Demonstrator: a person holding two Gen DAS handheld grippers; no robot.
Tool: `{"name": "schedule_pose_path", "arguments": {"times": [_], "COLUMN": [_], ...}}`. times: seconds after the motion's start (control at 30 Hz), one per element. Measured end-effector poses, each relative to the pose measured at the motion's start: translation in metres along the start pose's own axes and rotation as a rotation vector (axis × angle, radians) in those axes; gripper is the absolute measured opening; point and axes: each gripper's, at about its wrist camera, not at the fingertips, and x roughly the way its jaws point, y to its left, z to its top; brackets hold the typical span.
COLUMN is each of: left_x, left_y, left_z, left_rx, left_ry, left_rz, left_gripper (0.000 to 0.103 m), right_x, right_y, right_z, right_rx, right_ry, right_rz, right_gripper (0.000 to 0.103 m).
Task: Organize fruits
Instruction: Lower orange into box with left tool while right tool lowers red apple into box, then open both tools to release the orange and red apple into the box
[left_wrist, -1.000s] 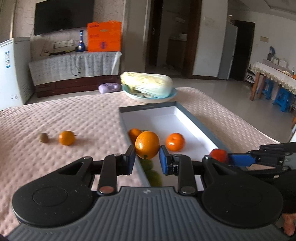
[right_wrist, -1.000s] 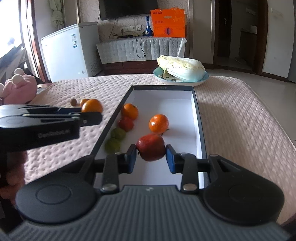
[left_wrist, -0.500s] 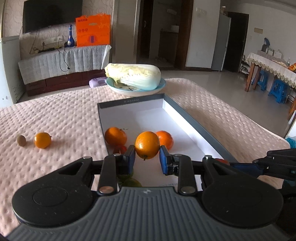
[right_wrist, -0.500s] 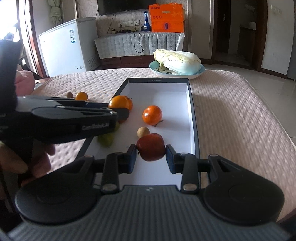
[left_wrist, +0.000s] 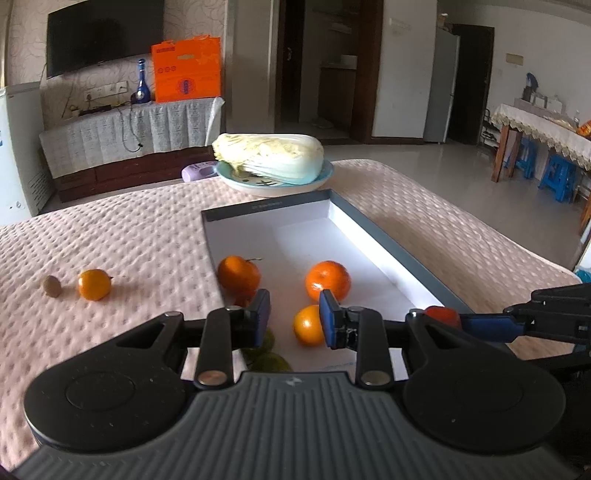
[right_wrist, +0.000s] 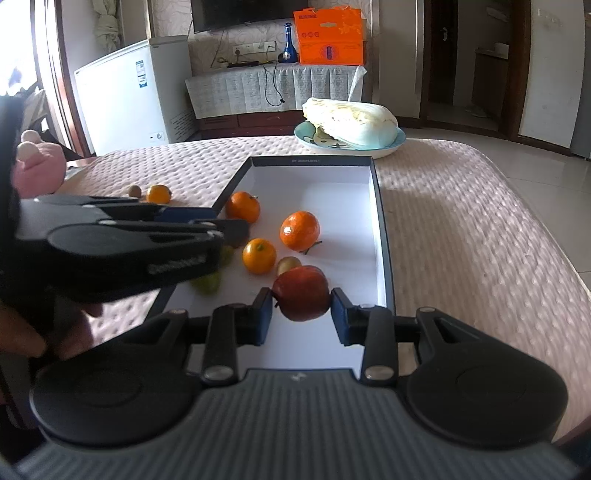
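A dark-rimmed white box lies on the pink bedspread. In it lie two tangerines, a smaller orange, green fruits and a small brown fruit. My left gripper is open and empty above the small orange. My right gripper is shut on a red apple over the box's near end. An orange and a brown kiwi lie on the bedspread left of the box.
A plate with a napa cabbage sits just beyond the box's far end. A pink plush toy is at the bed's far left. The bed's right edge drops off to the floor.
My left gripper opened and let go of the small orange, which now lies in the box. My right gripper still holds the apple in much the same place.
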Motion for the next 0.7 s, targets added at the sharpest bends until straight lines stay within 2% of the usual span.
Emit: {"name": "schedule_pose_path", "arguments": {"times": [0.43, 0.63, 0.7], "left_x": [-0.023, -0.039, -0.046], "left_y": [0.024, 0.047, 0.058], "left_z": [-0.003, -0.006, -0.007], "left_rx": [-0.019, -0.032, -0.043], "left_ry": [-0.006, -0.011, -0.016], "left_rz": [0.049, 0.082, 0.102], "left_gripper": [0.034, 0.035, 0.048], "right_x": [0.022, 0.033, 0.038], "right_y": [0.017, 0.030, 0.033], "right_z": [0.005, 0.007, 0.008], "right_rx": [0.037, 0.048, 0.052], "right_ry": [0.011, 0.020, 0.022], "right_rz": [0.002, -0.004, -0.010], "right_gripper": [0.037, 0.037, 0.037]}}
